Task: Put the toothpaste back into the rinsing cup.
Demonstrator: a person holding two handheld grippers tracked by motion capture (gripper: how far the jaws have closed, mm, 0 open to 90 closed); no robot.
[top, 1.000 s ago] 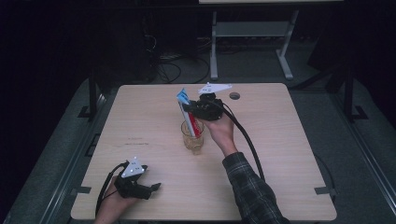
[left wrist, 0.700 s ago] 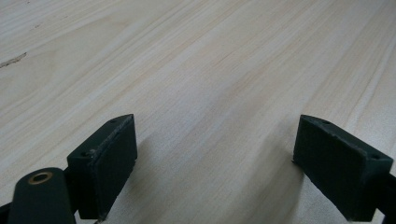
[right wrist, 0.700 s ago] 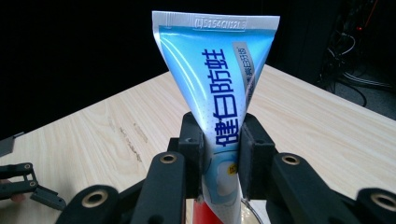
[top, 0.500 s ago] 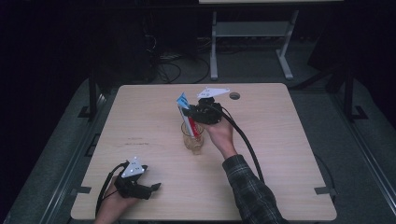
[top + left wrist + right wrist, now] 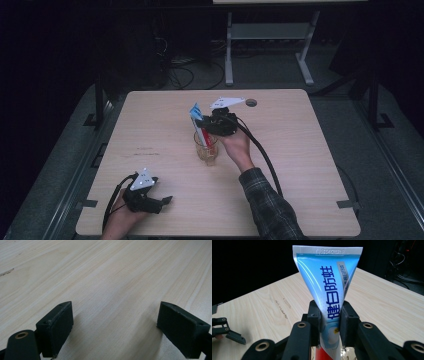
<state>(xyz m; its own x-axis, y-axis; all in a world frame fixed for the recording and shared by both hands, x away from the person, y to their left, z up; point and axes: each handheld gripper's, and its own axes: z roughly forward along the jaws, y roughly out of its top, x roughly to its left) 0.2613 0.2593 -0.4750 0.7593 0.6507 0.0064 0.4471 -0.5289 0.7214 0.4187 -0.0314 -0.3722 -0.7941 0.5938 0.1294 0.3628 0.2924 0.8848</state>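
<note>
A blue and white toothpaste tube (image 5: 328,290) with a red lower end stands crimp-up between the jaws of my right gripper (image 5: 330,322), which is shut on it. In the high view that right gripper (image 5: 206,124) holds the toothpaste tube (image 5: 196,114) above a clear glass cup (image 5: 206,148) at the table's middle, the red end reaching into the cup. My left gripper (image 5: 162,202) rests near the table's front left edge, pointing right. Its jaws stand wide apart over bare wood, and the left gripper (image 5: 113,325) has nothing between its pads.
The light wooden table (image 5: 310,150) has a round cable hole (image 5: 251,102) near its far edge. A black cable (image 5: 262,155) trails from the right gripper along the sleeved forearm. Behind the table the floor is dark, with a white stand and cables.
</note>
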